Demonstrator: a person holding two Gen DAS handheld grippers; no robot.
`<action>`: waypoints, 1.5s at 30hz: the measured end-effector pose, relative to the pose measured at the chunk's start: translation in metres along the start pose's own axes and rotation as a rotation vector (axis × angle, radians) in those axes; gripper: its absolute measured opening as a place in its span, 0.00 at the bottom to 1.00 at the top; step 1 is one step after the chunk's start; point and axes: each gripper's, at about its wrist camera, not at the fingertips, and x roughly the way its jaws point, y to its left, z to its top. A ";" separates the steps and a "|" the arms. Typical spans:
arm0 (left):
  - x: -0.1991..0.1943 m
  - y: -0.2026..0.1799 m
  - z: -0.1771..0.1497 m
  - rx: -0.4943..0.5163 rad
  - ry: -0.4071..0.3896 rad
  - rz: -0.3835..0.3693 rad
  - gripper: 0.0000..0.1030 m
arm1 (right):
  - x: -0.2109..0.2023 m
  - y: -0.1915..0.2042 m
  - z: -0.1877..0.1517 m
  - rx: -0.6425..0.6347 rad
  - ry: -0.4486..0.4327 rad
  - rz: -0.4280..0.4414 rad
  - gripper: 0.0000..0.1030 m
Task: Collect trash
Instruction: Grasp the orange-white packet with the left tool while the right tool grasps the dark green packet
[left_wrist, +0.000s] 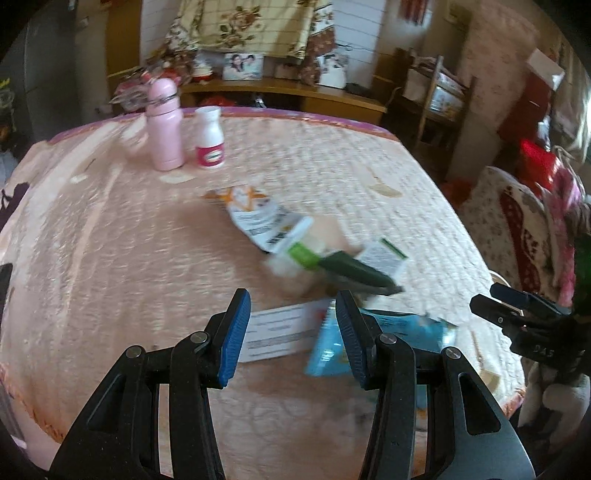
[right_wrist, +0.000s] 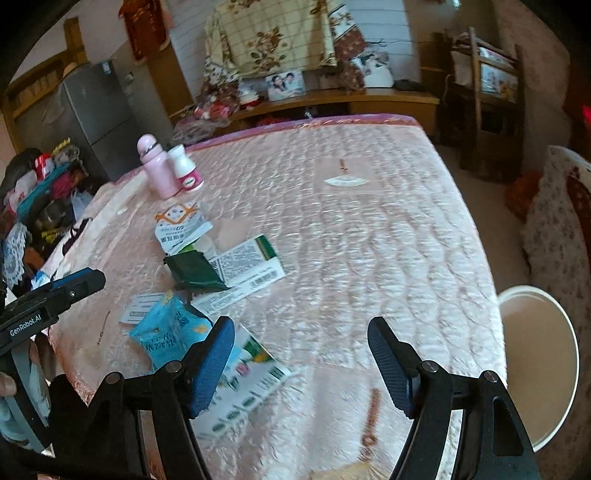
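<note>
Flattened wrappers and cartons lie in a loose cluster on the pink quilted tabletop (right_wrist: 369, 229): a blue packet (right_wrist: 166, 332), a dark green pouch (right_wrist: 192, 271), a white printed carton (right_wrist: 245, 267) and an orange-and-white packet (right_wrist: 181, 221). Beyond them stand a pink bottle (left_wrist: 164, 125) and a white bottle (left_wrist: 209, 136), just beside each other. The left tool (left_wrist: 291, 332) hovers partly parted and empty above the blue packet. The right tool (right_wrist: 301, 363) is empty, jaws opening. A white bucket (right_wrist: 569, 332) sits beside the tabletop.
</note>
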 end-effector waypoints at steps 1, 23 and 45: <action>0.002 0.003 0.001 -0.005 0.002 0.005 0.45 | 0.004 0.004 0.003 -0.008 0.008 0.001 0.70; 0.092 0.055 0.065 -0.197 0.084 -0.084 0.45 | 0.113 0.088 0.048 -0.226 0.195 0.161 0.71; 0.118 0.053 0.087 -0.249 0.077 -0.103 0.10 | 0.078 0.057 0.050 -0.150 0.076 0.199 0.31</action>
